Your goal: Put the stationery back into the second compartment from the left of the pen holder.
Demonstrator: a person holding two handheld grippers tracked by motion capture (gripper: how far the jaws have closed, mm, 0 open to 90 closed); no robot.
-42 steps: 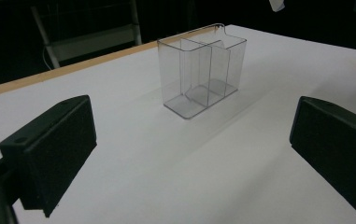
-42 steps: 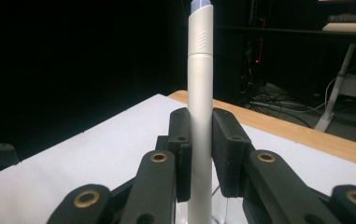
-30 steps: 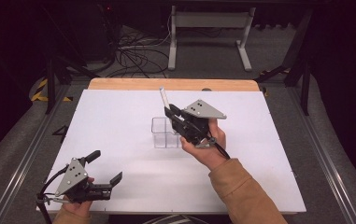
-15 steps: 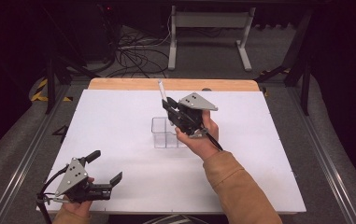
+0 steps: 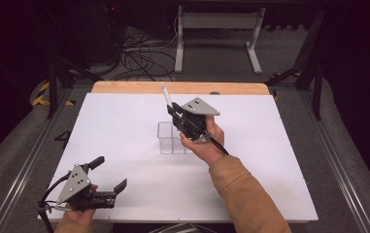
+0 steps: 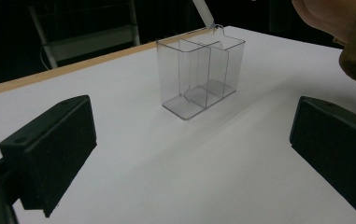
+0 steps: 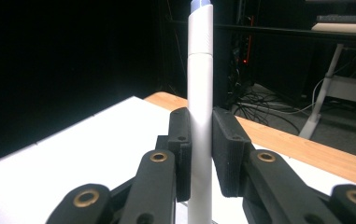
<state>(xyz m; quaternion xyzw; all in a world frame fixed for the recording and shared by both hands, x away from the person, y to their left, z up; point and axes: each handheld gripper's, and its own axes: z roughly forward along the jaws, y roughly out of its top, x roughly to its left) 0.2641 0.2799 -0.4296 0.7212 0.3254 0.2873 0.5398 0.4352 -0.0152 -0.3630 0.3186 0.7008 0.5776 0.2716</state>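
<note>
A clear plastic container (image 5: 167, 139) with inner dividers stands mid-table on the white tabletop (image 5: 124, 121); the left gripper view shows the container (image 6: 199, 74) ahead. My right gripper (image 5: 174, 112) hovers just right of and above it, shut on a white pen (image 5: 165, 95). The pen (image 7: 200, 70) stands nearly upright between the pads. Its lower end (image 6: 204, 13) comes down to the container's far rim. My left gripper (image 5: 109, 173) rests at the near left corner of the table, and its jaws (image 6: 192, 154) stand wide apart with nothing between them.
A wooden strip (image 5: 182, 88) runs along the table's far edge. Beyond it are a metal stand (image 5: 216, 29) and loose cables (image 5: 139, 53) on the floor. An orange-brown sleeve (image 5: 245, 194) crosses the near right of the table.
The right hand has shifted a little left and lower with the pen, bringing it over the container. The left gripper has not moved.
</note>
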